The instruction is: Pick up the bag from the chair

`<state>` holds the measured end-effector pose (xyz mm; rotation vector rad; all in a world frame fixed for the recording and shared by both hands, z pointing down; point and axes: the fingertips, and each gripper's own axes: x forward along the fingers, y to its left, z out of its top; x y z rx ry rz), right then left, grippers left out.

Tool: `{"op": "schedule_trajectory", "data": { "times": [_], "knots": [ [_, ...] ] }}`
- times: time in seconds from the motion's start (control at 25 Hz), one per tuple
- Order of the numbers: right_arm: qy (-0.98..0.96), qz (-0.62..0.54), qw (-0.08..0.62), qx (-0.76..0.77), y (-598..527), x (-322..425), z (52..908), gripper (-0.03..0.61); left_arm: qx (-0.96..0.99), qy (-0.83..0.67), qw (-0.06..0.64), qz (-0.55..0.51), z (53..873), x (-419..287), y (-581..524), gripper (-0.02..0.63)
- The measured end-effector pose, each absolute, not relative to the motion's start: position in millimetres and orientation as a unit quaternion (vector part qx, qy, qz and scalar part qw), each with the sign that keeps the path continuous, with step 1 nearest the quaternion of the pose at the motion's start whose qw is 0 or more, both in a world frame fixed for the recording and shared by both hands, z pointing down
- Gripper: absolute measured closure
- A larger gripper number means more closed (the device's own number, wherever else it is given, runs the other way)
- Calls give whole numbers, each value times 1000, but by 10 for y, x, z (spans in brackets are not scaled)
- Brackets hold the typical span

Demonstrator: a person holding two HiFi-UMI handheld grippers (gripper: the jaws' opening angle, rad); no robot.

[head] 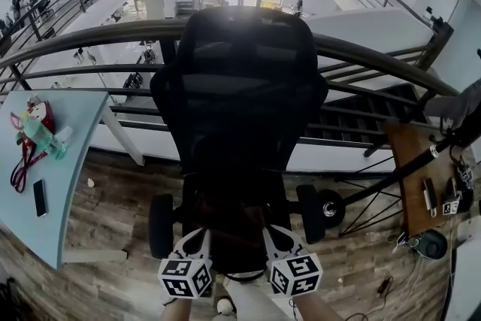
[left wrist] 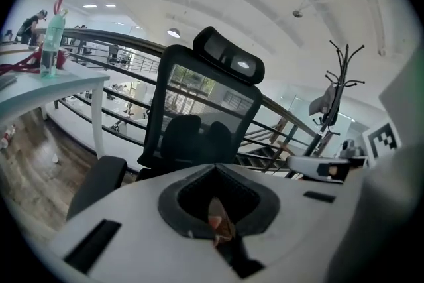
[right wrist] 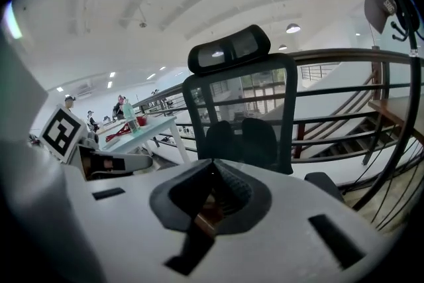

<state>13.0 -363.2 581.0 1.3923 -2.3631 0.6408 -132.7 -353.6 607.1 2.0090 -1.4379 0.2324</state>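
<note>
A black mesh-backed office chair (head: 239,79) stands in front of me, its back toward the railing. On its seat lies a dark brownish bag (head: 234,225), mostly in shadow. My left gripper (head: 197,237) and right gripper (head: 276,237) reach onto the seat at either side of the bag. In the left gripper view the jaws of the left gripper (left wrist: 218,225) are shut, with a brown strip of the bag (left wrist: 217,219) pinched in the seam. The right gripper (right wrist: 207,219) looks the same, with brown material (right wrist: 211,209) caught between its shut jaws. The chair (left wrist: 199,109) (right wrist: 242,103) rises beyond both.
A light blue table (head: 68,184) at the left carries a bottle (head: 45,135), a red lanyard and a phone (head: 40,198). A curved railing (head: 376,56) runs behind the chair above a stairwell. A wooden desk (head: 413,169) with small items stands at the right. A coat stand (left wrist: 341,86) rises nearby.
</note>
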Motion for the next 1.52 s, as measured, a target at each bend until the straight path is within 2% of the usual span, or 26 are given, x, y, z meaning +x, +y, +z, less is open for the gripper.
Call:
{"op": "schedule_trajectory", "data": {
  "times": [0.84, 0.88, 0.96, 1.12, 1.52],
  "knots": [
    [-776, 299, 224, 508, -4276, 355, 7646, 575, 734, -545, 370, 164, 7720, -1403, -4365, 603],
    [-771, 305, 228, 509, -4286, 380, 7742, 570, 735, -542, 371, 168, 7790, -1398, -4384, 570],
    [-765, 318, 235, 509, -4309, 426, 7924, 500, 736, -533, 377, 179, 7934, -1375, -4424, 448],
    [-753, 338, 250, 506, -4357, 482, 8268, 418, 737, -521, 377, 206, 8205, -1370, -4538, 347],
    [-729, 363, 294, 501, -4462, 552, 8971, 403, 730, -501, 377, 272, 8866, -1477, -4825, 232]
  ]
}}
